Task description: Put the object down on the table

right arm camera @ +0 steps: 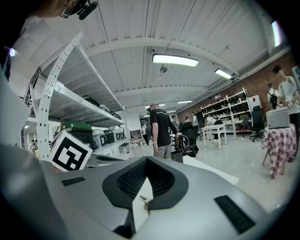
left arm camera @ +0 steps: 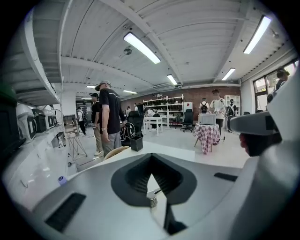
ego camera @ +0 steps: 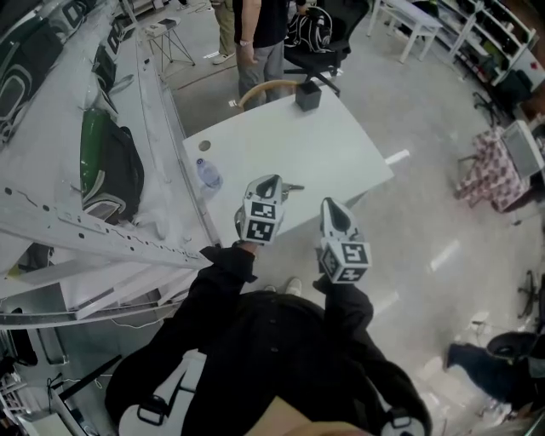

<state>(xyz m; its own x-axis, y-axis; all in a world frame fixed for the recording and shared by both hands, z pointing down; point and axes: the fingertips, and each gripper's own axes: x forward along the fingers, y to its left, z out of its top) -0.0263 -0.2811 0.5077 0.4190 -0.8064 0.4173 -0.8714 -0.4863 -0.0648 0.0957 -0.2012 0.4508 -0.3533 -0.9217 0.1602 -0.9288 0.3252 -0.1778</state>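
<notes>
Left gripper [ego camera: 272,186] and right gripper [ego camera: 330,207], at the white table's [ego camera: 324,145] near edge: all 2 pairs of jaws closed together. A small metal object [ego camera: 292,186] sits at the left tips, pinched or free, unclear. Judged light, stiff, slippery; pinch its thin shank.

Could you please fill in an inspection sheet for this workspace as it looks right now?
Surface: white table, beside the shelving.
Job's things: small metal piece by the tip of the left gripper; cannot tell if gripped.
Clutter: bottle at the table edge; black box at the far end.
Grippers: left gripper shut; right gripper shut, nothing held.
Cables: nothing seen.
Surroundings: chair, standing person.
</notes>
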